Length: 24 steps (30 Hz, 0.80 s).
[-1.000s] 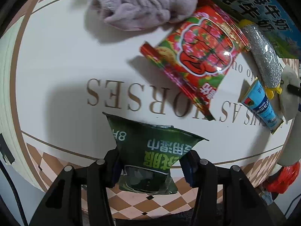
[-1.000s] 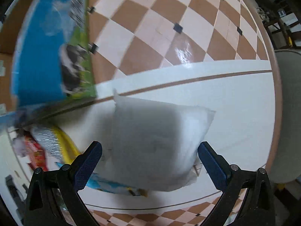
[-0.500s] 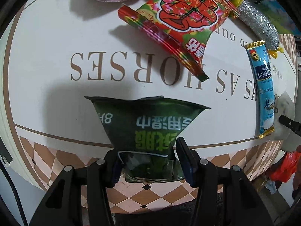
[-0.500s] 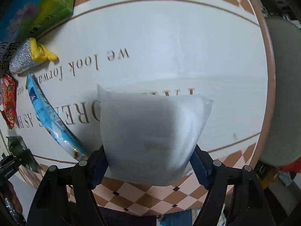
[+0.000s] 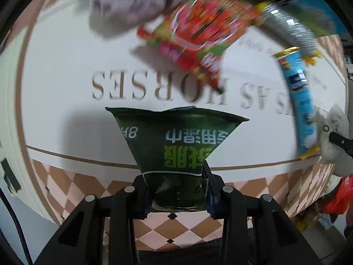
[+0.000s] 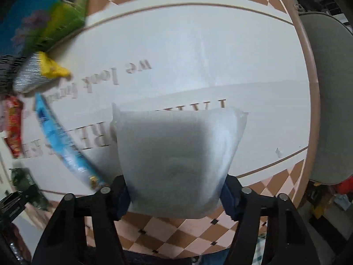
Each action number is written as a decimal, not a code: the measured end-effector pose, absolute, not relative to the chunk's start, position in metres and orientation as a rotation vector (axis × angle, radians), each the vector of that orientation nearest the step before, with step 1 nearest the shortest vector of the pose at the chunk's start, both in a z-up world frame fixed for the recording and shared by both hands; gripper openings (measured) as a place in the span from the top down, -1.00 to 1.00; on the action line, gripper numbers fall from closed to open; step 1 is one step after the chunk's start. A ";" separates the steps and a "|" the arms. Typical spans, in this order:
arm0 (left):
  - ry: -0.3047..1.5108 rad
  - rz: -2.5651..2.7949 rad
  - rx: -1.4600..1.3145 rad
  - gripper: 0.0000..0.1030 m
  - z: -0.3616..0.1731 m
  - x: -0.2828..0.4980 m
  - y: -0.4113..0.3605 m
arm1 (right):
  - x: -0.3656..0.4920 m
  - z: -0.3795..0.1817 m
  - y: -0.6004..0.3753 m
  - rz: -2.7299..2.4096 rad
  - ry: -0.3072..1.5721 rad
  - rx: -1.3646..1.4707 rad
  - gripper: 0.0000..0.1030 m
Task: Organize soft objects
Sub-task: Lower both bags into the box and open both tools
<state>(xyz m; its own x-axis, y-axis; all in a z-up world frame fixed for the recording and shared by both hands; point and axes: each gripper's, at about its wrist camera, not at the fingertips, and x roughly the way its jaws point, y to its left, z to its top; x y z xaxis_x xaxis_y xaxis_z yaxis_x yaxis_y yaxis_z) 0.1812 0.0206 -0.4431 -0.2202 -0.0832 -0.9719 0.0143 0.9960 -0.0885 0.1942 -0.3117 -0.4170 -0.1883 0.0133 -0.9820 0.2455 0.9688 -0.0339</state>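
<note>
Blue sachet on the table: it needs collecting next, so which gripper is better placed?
Neither is free, but the right: the blue sachet lies beside the right gripper, which holds the white pouch.

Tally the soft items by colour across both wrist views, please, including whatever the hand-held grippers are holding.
Green pouch: 1
White packet: 1
Red snack bag: 1
Blue sachet: 1
Silver-and-yellow item: 1
Lilac plush: 1
Total: 6

Motion blur smears the red snack bag (image 5: 198, 33), the grey plush (image 5: 136, 2) and the silver cone (image 5: 291, 28) at the far side of the counter (image 5: 66, 70). The white pouch (image 6: 176, 161) hides part of the counter's lettering, and the blue box (image 6: 37, 15) runs off the frame's edge.
</note>
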 end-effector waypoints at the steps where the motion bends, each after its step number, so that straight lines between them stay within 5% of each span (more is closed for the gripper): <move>1: 1.772 -0.103 -0.056 0.34 -0.432 0.182 0.017 | 0.193 -0.410 -0.309 -0.186 1.746 0.217 -0.30; 8: 1.574 -0.262 -0.096 0.34 -0.312 0.224 -0.014 | 0.213 -0.302 -0.262 0.028 1.568 0.225 -0.29; 13: 1.534 -0.281 -0.080 0.34 -0.275 0.303 -0.008 | 0.273 -0.222 -0.221 0.175 1.425 0.214 -0.29; 24: 1.719 -0.250 -0.060 0.34 -0.348 0.441 0.005 | 0.423 -0.252 -0.151 0.160 1.474 0.195 -0.29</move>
